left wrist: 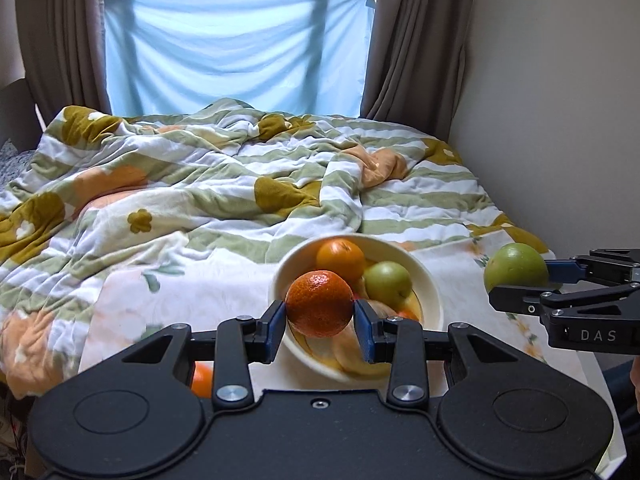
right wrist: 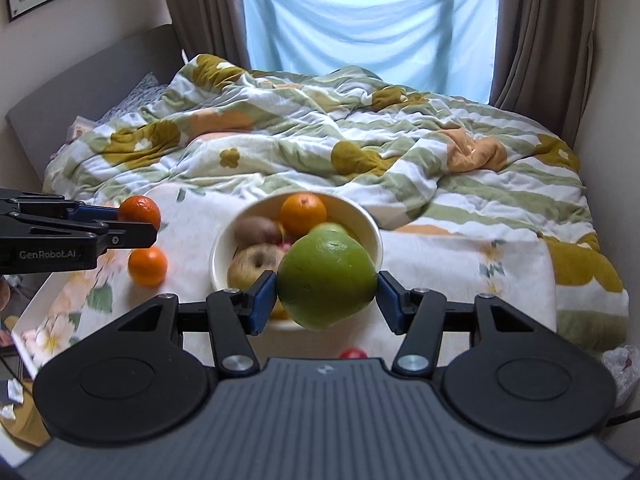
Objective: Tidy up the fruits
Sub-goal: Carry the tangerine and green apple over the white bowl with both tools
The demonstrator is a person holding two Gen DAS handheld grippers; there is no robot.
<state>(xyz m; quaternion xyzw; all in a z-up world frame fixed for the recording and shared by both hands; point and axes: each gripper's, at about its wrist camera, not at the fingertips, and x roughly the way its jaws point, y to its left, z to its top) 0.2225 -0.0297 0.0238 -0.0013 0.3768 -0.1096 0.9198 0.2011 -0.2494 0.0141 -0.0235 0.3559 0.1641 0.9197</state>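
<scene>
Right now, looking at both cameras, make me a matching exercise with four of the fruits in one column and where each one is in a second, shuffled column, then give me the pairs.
Fruits
1. dark orange
2. big green fruit
3. loose orange
4. kiwi

Places
A. lying on the floral cloth, left of the bowl in the right wrist view
B. clamped in the right gripper
C. inside the bowl
D. clamped in the left gripper

Pairs: 1-D, 2-B, 3-A, 4-C
</scene>
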